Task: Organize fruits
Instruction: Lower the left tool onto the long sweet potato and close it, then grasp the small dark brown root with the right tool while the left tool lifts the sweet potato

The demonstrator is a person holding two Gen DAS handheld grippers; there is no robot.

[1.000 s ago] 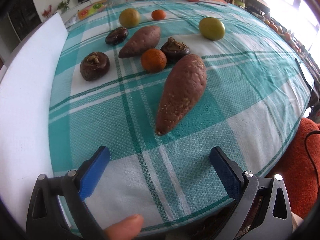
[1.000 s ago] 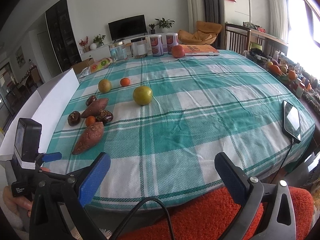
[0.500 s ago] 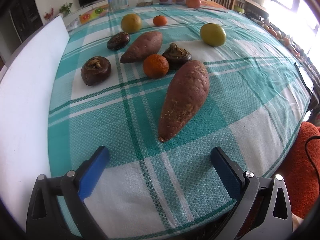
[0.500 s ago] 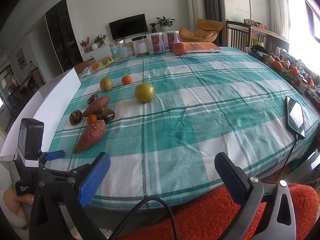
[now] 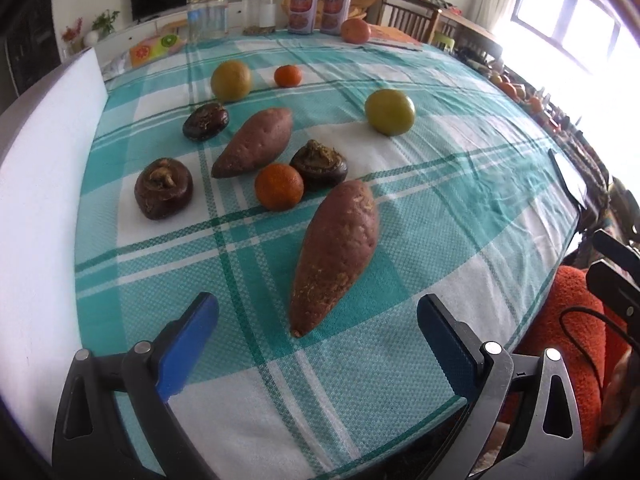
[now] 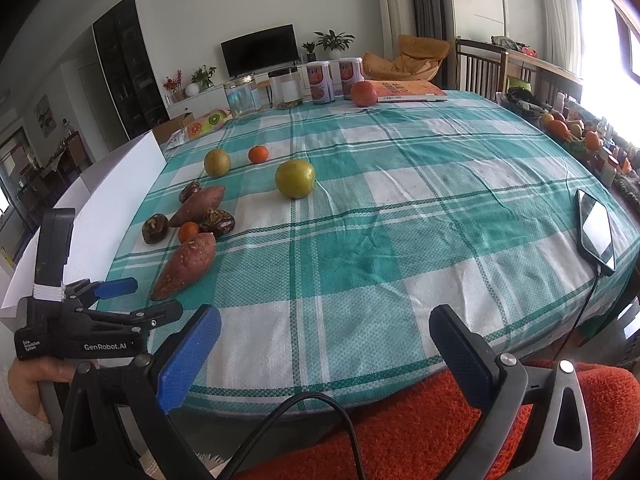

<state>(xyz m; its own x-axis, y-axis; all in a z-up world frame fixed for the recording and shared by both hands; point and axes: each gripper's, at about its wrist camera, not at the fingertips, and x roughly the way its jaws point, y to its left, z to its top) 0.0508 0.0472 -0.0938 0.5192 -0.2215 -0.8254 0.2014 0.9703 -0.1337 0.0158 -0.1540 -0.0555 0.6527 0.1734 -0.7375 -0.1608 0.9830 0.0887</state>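
On the green checked tablecloth (image 5: 460,208) lie two sweet potatoes, the near one (image 5: 336,256) and a farther one (image 5: 254,142). An orange tangerine (image 5: 279,186) and three dark water chestnuts (image 5: 163,194) sit among them. Behind are a green citrus (image 5: 390,111), a yellowish citrus (image 5: 231,80) and a small tangerine (image 5: 288,76). My left gripper (image 5: 316,312) is open, low over the cloth, with the near sweet potato's tip just ahead of its jaws. My right gripper (image 6: 326,320) is open and empty at the table's front edge, right of the left gripper (image 6: 148,298).
A white foam board (image 5: 40,160) borders the table's left side. A phone (image 6: 596,232) on a cable lies at the right edge. Jars and cans (image 6: 320,82), a red fruit (image 6: 364,93) and a book (image 6: 408,90) stand at the back. An orange-red cushion (image 6: 400,432) sits below the front edge.
The left gripper has crept forward toward the near sweet potato and its view has tilted up. A thumb seen below it earlier is gone. Both grippers stay open.
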